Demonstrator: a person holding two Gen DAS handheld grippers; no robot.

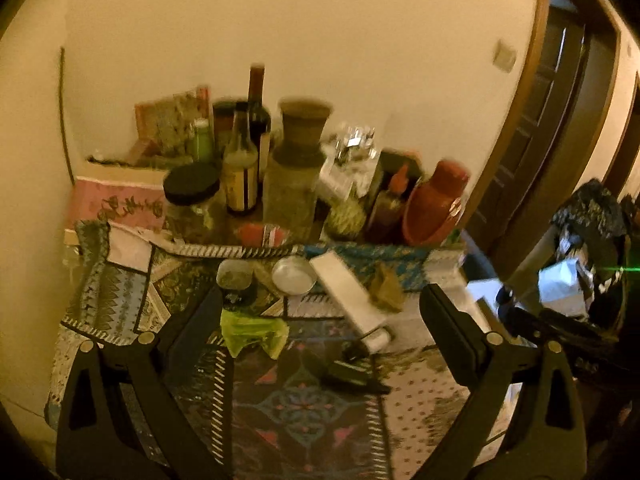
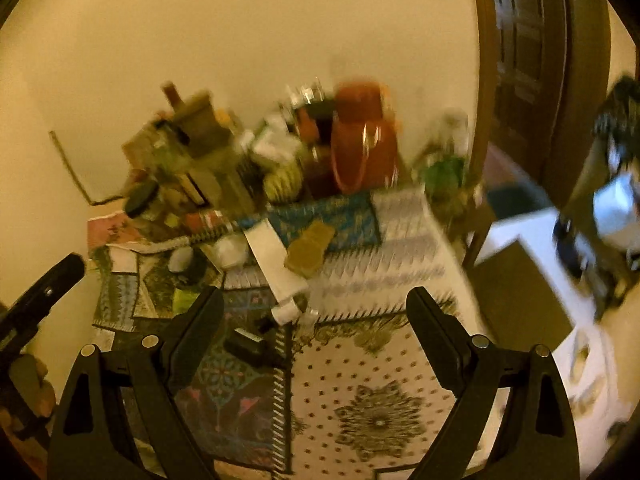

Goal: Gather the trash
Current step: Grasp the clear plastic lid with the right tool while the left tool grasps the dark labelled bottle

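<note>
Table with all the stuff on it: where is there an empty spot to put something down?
The dotted white cloth at the near right corner is bare, bordered by the white tube and the small black thing. The back by the wall is crowded with bottles, jars and a red jug.

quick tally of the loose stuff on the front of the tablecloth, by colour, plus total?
White: 2, the tube and the round lid
Green: 1, the crumpled wrapper
Brown: 1, the crumpled paper
Black: 1, the small black item
Total: 5. Blur may hide smaller bits.
</note>
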